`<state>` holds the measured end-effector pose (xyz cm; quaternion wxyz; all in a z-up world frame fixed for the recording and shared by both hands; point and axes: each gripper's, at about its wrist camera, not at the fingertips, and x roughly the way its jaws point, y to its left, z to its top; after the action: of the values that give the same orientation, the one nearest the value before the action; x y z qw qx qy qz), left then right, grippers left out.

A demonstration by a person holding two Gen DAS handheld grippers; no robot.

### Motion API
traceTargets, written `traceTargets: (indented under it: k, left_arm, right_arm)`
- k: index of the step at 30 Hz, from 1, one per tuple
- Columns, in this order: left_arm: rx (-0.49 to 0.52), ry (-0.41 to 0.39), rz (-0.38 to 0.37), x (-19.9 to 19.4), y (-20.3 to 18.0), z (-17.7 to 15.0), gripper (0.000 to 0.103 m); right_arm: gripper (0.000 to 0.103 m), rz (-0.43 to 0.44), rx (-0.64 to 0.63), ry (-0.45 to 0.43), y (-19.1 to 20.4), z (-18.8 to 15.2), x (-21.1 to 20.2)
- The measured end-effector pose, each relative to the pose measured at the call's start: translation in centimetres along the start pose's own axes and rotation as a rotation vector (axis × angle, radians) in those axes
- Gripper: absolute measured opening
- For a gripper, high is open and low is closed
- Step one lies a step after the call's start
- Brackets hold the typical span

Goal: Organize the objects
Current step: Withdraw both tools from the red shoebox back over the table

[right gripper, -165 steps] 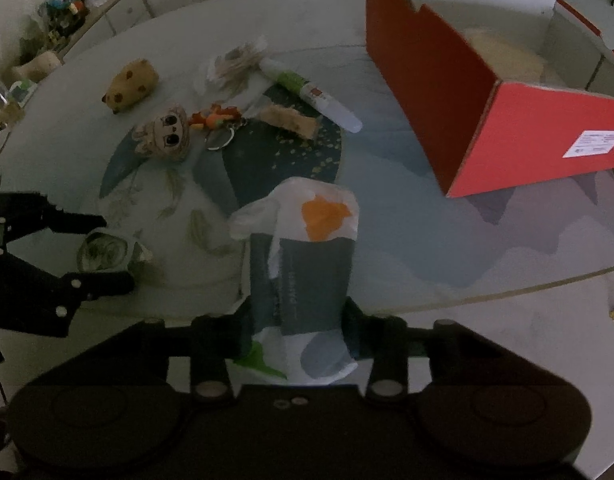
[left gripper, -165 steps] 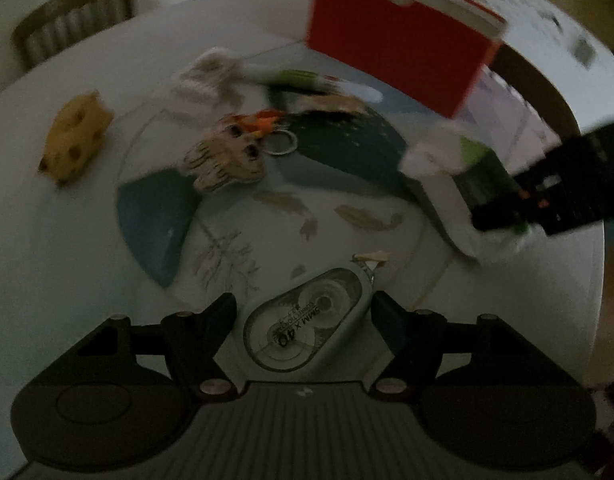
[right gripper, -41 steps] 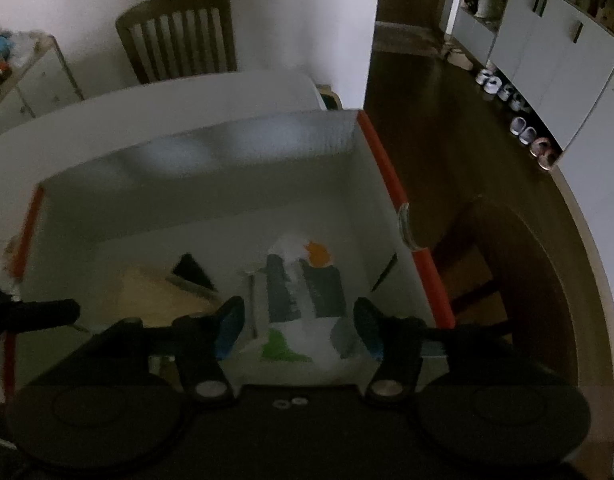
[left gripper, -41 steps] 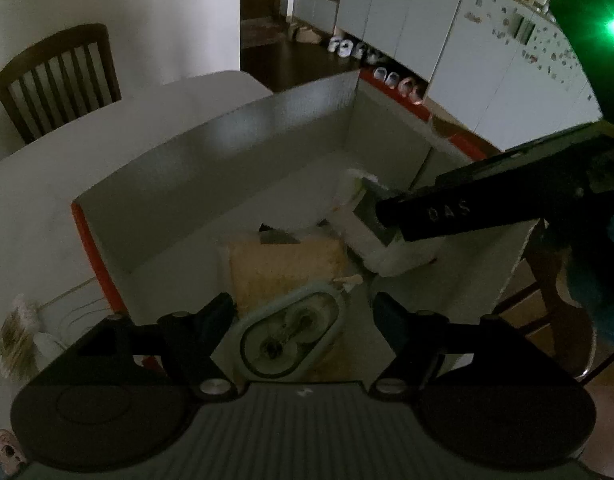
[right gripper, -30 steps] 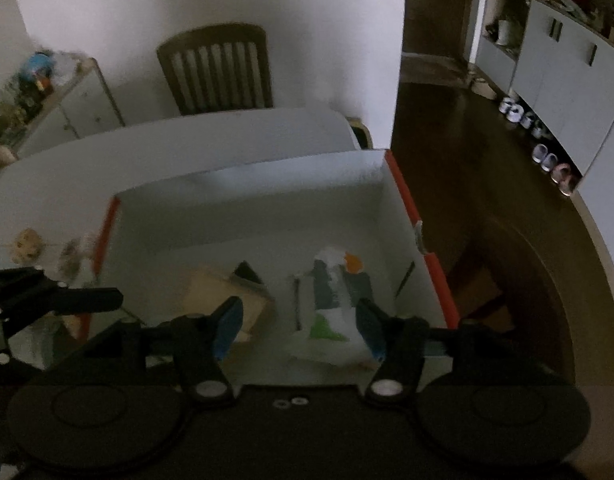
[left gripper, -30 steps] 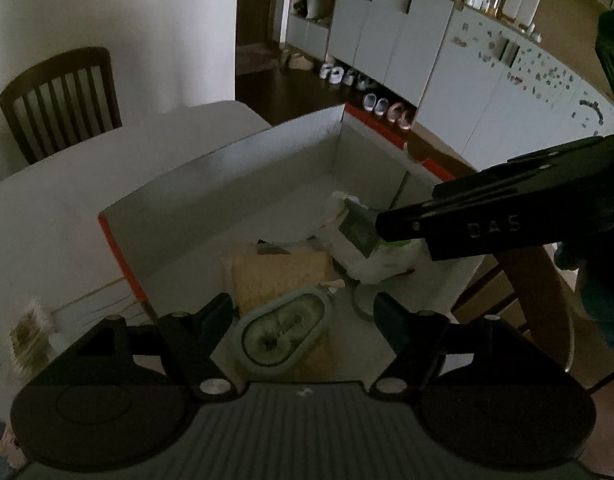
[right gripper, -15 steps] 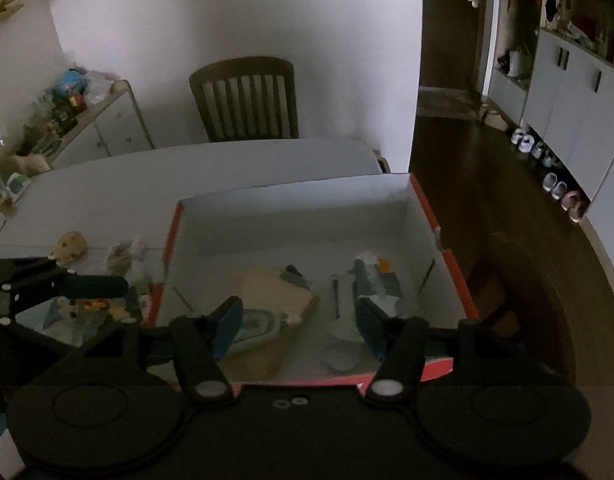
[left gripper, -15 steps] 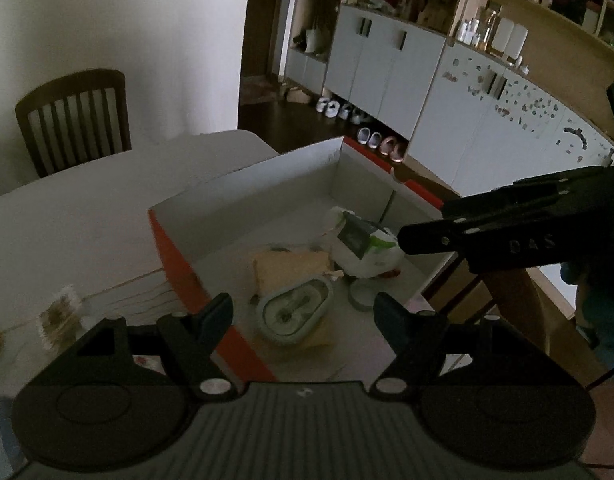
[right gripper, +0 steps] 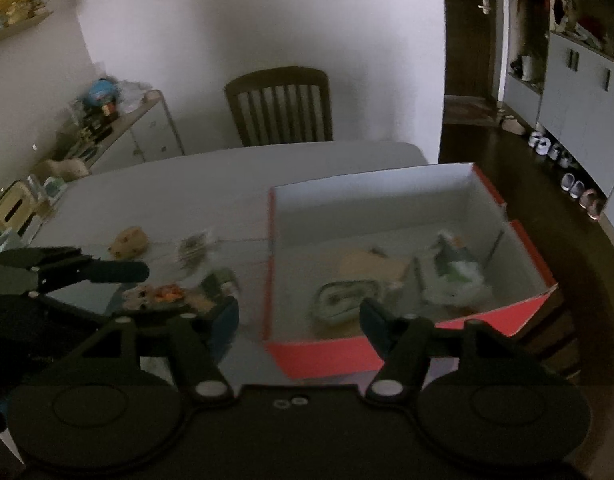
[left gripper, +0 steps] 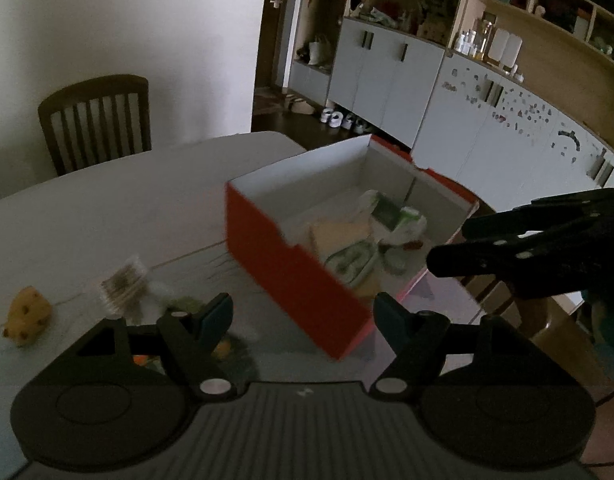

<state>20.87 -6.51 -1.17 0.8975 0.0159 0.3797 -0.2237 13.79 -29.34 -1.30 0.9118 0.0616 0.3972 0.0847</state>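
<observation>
A red box [left gripper: 291,272] [right gripper: 387,354] with white inner walls stands open on the table. Inside lie a pale green correction tape [left gripper: 353,262] [right gripper: 347,298], a white and green packet [left gripper: 395,218] [right gripper: 453,270] and a tan pad [left gripper: 339,234] [right gripper: 373,266]. My left gripper [left gripper: 303,312] is open and empty, above the table in front of the box. My right gripper [right gripper: 299,312] is open and empty, above the box's near left corner. Each gripper shows in the other's view, the left [right gripper: 79,270] and the right [left gripper: 519,252].
Left of the box on the table lie a yellow spotted toy [left gripper: 27,316] [right gripper: 129,241], a wrapped bundle [left gripper: 123,286] [right gripper: 193,246] and a small plush keychain [right gripper: 155,294]. A dark chair [left gripper: 95,120] [right gripper: 281,106] stands behind the table. Cabinets [left gripper: 407,80] line the right wall.
Both grippers let go of the correction tape and the packet inside the box, then drew back and up. The views have swung left, showing more of the table.
</observation>
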Motion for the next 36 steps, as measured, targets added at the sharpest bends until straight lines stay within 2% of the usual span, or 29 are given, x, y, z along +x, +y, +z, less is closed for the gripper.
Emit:
traceTargets:
  k: [3, 11, 14, 15, 16, 17, 18, 28, 32, 36]
  left_arm:
    - [0.001, 0.008, -0.005, -1.1, 1.7, -1.4, 0.082]
    - [-0.042, 0.016, -0.014, -3.4, 6.0, -4.0, 0.084]
    - [-0.041, 0.015, -0.015, -4.2, 7.3, -4.9, 0.089]
    - [-0.038, 0.017, -0.021, -4.4, 7.7, -5.1, 0.090]
    - [-0.034, 0.020, -0.024, -4.5, 8.1, -5.4, 0.093]
    - [-0.030, 0.024, -0.026, -4.6, 8.4, -5.7, 0.101]
    - [-0.026, 0.026, -0.029, -4.6, 8.7, -5.9, 0.103]
    - [0.020, 0.030, -0.003, -3.9, 11.9, -8.0, 0.103]
    - [0.032, 0.040, 0.020, -2.7, 13.8, -8.3, 0.103]
    - [0.034, 0.065, 0.013, -0.8, 15.5, -8.7, 0.103]
  right_arm:
    - [0.069, 0.002, -0.012, -0.001, 2.4, -0.8, 0.1]
    - [0.070, -0.016, -0.021, 0.013, 6.9, -2.3, 1.3]
    - [0.072, -0.019, -0.018, 0.012, 8.2, -2.9, 1.8]
    - [0.076, -0.019, -0.015, 0.011, 8.6, -3.0, 2.0]
    - [0.079, -0.022, -0.012, 0.010, 9.0, -3.2, 2.2]
    - [0.081, -0.029, -0.009, 0.011, 9.4, -3.4, 2.4]
    - [0.081, -0.034, -0.009, 0.012, 9.8, -3.4, 2.6]
    - [0.082, -0.079, -0.007, 0.043, 12.2, -3.6, 6.2]
    - [0.082, -0.096, -0.036, 0.056, 12.8, -3.6, 8.1]
    - [0.082, -0.096, -0.043, 0.076, 13.1, -3.4, 10.0]
